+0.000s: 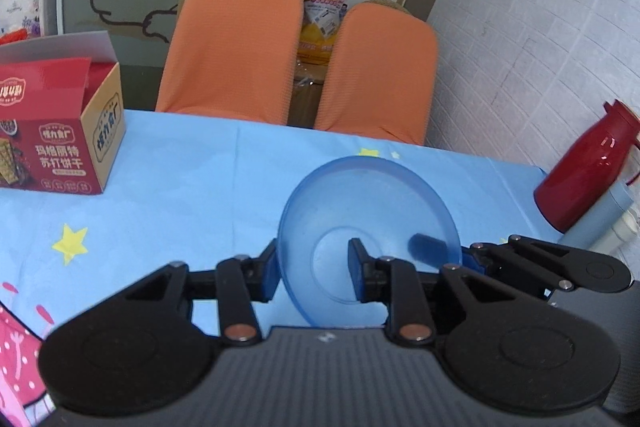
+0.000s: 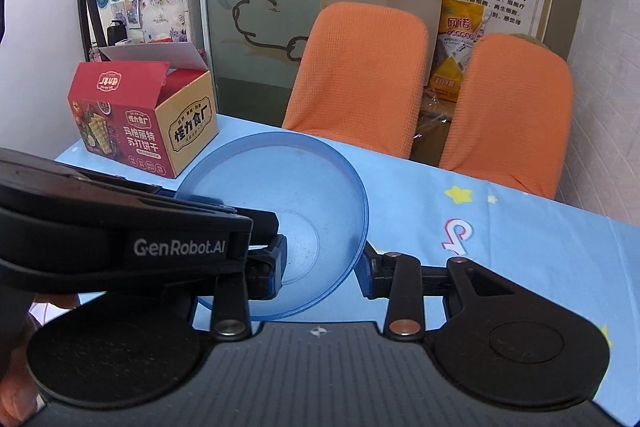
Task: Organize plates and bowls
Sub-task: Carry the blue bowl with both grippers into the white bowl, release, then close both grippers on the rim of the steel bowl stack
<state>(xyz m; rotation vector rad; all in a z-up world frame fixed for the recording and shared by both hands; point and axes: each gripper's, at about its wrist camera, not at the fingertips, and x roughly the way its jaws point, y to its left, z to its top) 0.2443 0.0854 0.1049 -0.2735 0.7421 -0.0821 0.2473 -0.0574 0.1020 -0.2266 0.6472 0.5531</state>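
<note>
Left wrist view: left gripper (image 1: 312,267) straddles the rim of the blue bowl (image 1: 370,211), one finger outside the wall, one inside; whether the pads actually bite is unclear. Right wrist view: right gripper (image 2: 320,267) straddles the opposite rim the same way, fingers apart, contact also unclear. Left gripper (image 2: 276,251) shows there coming in from the left.

Bowl (image 2: 292,203) is tilted, mouth toward both cameras, low over the blue star-print tablecloth (image 1: 180,187); can't tell if its bottom edge touches.

Handling guess: thin translucent plastic, light, slightly flexy, smooth so could slip. Grab at the rim, wall between the pads, moderate squeeze.

Pose: both grippers level, pointing across the table toward the two orange chairs (image 1: 236,47). Red cracker box (image 1: 56,131) far left, red bottle (image 1: 588,171) far right.
</note>
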